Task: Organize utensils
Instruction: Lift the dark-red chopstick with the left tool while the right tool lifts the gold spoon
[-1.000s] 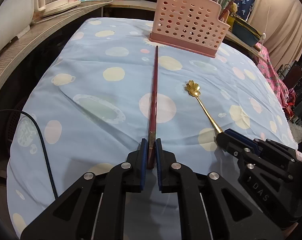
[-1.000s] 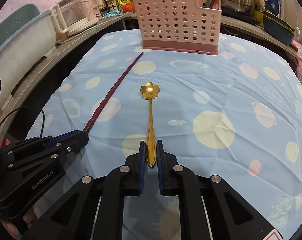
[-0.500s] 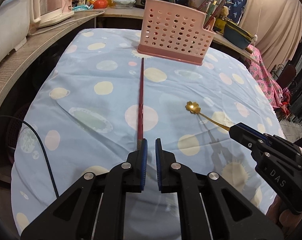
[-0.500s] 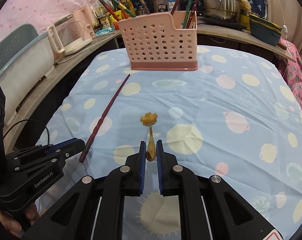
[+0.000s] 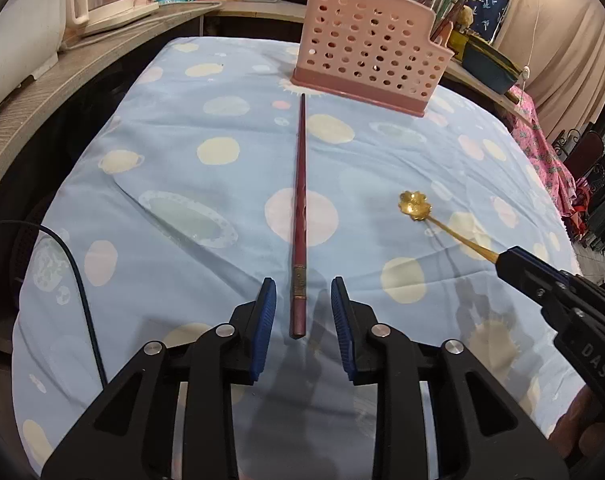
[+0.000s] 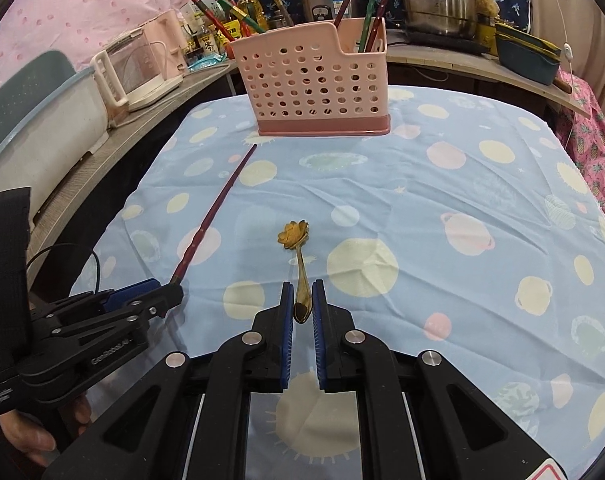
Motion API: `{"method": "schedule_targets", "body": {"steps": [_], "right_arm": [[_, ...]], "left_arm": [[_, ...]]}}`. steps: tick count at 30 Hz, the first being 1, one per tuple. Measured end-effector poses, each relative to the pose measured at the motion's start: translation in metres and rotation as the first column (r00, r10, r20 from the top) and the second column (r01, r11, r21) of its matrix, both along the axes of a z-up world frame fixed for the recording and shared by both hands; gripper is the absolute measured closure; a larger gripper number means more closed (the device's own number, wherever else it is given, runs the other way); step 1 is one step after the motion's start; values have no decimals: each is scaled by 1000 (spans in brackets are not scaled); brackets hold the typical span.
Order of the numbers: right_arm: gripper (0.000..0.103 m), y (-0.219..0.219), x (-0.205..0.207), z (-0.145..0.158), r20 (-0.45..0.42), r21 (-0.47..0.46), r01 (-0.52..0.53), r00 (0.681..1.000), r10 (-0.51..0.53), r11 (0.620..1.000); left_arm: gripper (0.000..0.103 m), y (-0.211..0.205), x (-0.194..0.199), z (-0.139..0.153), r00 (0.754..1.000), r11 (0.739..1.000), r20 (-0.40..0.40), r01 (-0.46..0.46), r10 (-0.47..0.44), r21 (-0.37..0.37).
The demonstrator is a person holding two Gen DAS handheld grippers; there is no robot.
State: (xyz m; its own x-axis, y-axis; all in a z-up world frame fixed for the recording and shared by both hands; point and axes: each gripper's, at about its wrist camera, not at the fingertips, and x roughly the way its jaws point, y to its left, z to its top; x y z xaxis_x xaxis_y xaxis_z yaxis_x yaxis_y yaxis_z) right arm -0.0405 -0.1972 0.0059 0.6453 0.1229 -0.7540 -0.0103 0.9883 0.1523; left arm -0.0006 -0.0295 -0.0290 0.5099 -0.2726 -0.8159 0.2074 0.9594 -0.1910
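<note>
Left gripper (image 5: 302, 304) fingers just opening around red chopstick (image 5: 299, 208) without touching, right gripper (image 6: 302, 300) clamping gold flower spoon (image 6: 298, 256) handle

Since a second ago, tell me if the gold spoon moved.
Yes. The gold spoon, clamped in the right claw, has drawn back from the pink utensil basket.

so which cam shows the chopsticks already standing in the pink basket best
The right wrist view: the chopsticks stick up above the rim of the pink basket at its right end, colours clear. In the left wrist view the basket wall hides nearly all of them; only blurred stubs show at its right edge.
</note>
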Motion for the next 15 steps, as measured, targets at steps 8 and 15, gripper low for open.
{"method": "schedule_targets", "body": {"steps": [8,15], "right_arm": [[94,1,2,-2,-7,-1,-3,1000,3,1000],[95,-1,-1,7,18,6,3,1000,-3,1000]], "left_arm": [[96,0,5,-2,1000,1000,12,12,-12,3],[96,3,-2,12,999,1000,31,19,-18,-13]]}}
